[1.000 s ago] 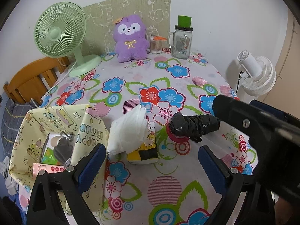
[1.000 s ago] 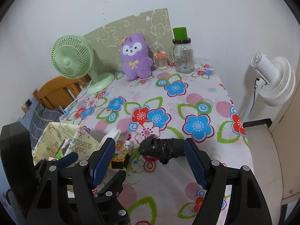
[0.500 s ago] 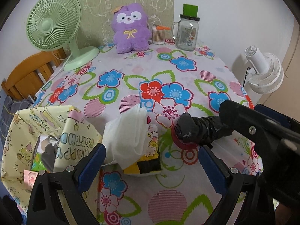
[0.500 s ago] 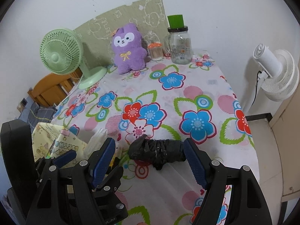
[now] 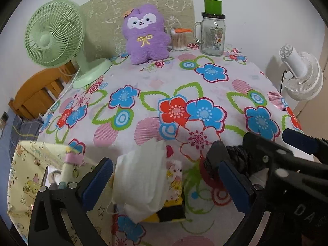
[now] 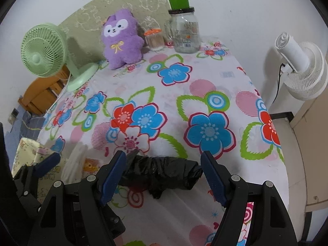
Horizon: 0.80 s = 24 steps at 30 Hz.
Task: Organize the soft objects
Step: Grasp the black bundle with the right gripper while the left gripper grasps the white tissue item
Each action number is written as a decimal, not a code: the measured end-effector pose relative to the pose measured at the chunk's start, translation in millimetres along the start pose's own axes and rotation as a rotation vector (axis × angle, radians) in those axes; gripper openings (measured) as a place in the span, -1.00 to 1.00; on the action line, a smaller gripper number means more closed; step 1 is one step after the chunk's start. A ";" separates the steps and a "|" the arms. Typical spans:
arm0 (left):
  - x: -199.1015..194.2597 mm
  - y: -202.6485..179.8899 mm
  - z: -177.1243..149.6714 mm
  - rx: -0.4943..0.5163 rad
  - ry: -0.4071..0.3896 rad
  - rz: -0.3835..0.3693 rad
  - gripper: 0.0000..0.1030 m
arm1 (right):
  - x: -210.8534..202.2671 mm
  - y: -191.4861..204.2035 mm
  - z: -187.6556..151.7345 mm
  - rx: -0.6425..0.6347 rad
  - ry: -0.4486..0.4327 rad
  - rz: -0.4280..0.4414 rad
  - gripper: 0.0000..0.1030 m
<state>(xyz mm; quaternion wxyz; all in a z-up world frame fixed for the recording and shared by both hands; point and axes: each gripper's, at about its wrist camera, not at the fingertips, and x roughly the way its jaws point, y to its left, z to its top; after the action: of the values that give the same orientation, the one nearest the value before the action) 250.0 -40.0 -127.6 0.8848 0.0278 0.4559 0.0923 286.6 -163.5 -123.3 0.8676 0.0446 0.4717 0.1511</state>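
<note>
black bag roll (image 6: 162, 172) lies between open right claw (image 6: 164, 179) fingers.

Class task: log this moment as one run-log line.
left tongs: open, around tissue pack | right tongs: open, straddling black bag roll | nothing gripped

My right gripper (image 6: 163, 177) is spread wide, a black plastic roll (image 6: 162, 174) lying crosswise between the blue pads (image 6: 213, 179), near the table's (image 6: 205, 78) front edge. Can't tell if the pads touch it. Left gripper (image 6: 46, 164) sits at front left by a white tissue pack (image 6: 74, 162). Purple plush (image 6: 121, 39), glass jar (image 6: 185, 31) and green fan (image 6: 46, 51) along the back edge.
</note>
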 end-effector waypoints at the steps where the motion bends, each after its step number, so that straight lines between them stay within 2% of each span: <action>1: 1.2 -2.3 0.9 0.008 0.002 0.001 0.99 | 1.6 -0.9 0.5 0.002 0.002 -0.001 0.51; 4: 10.5 -14.7 1.6 0.044 0.046 -0.054 0.99 | 5.9 -4.0 0.6 0.008 0.009 -0.005 0.51; 7: 13.9 -23.0 -2.5 0.070 0.025 -0.011 0.99 | 10.6 -6.8 0.5 0.009 0.021 -0.011 0.52; 11: 20.0 -14.0 -2.0 0.031 0.038 -0.019 0.98 | 13.6 -9.7 -0.1 0.012 0.030 -0.012 0.51; 19: 22.3 0.9 -0.4 -0.042 0.045 -0.051 0.43 | 26.0 -12.5 -2.0 0.026 0.075 -0.015 0.52; 21: 21.7 1.9 -0.7 -0.043 0.041 -0.043 0.07 | 27.5 -14.3 -1.9 0.034 0.080 -0.010 0.52; 23: 21.1 4.6 -0.3 -0.054 0.036 -0.041 -0.14 | 29.2 -14.9 -2.1 0.038 0.084 -0.002 0.52; 24: 20.7 5.8 -0.1 -0.058 0.039 -0.042 -0.17 | 29.9 -15.6 -1.9 0.044 0.085 0.008 0.52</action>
<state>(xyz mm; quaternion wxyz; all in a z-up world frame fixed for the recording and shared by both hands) 260.9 -30.5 -143.5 0.8780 -0.0092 0.4707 0.0871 303.7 -169.3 -151.8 0.8449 0.0590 0.5112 0.1458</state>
